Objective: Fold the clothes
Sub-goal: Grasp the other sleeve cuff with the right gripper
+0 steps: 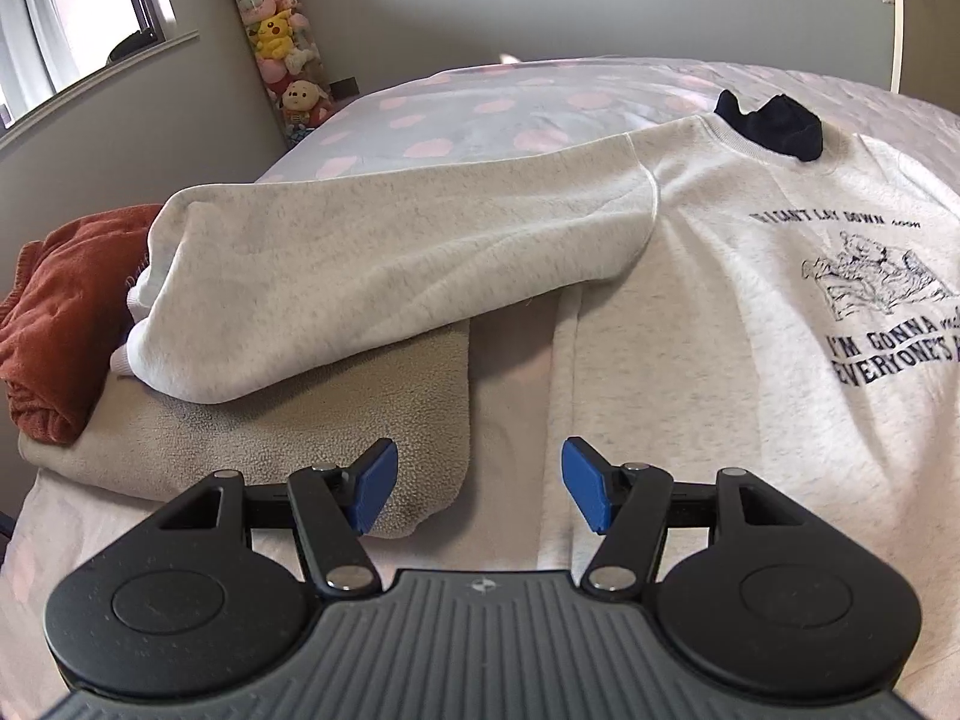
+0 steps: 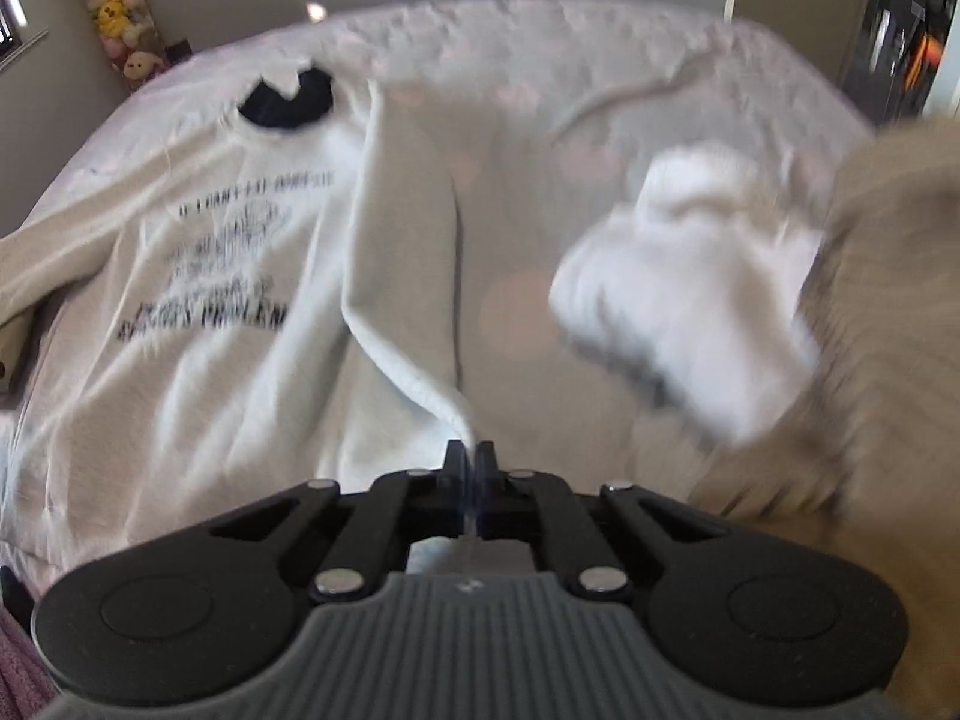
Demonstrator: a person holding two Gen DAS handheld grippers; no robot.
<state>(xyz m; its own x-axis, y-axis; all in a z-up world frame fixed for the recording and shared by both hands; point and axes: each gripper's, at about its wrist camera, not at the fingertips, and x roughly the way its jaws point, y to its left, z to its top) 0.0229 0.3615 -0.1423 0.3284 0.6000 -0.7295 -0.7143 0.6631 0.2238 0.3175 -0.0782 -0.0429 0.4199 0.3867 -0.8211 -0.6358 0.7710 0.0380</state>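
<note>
A pale grey sweatshirt (image 1: 750, 312) with dark print lies face up on the bed, a dark garment (image 1: 774, 123) showing at its neck. One sleeve (image 1: 390, 264) stretches left over a folded beige fleece (image 1: 300, 438). My left gripper (image 1: 480, 483) hovers open above the sweatshirt's side edge, nothing between its blue pads. In the blurred right wrist view the sweatshirt (image 2: 198, 360) lies at left. Its other sleeve (image 2: 402, 252) runs from the shoulder to my right gripper (image 2: 471, 456), which is shut on the sleeve's end.
A rust-coloured garment (image 1: 66, 318) sits on the fleece at far left. A white bundle (image 2: 690, 288) and beige cloth (image 2: 888, 330) lie to the right of the held sleeve. The bedcover (image 1: 480, 114) has pink spots. Plush toys (image 1: 279, 36) stand in the corner.
</note>
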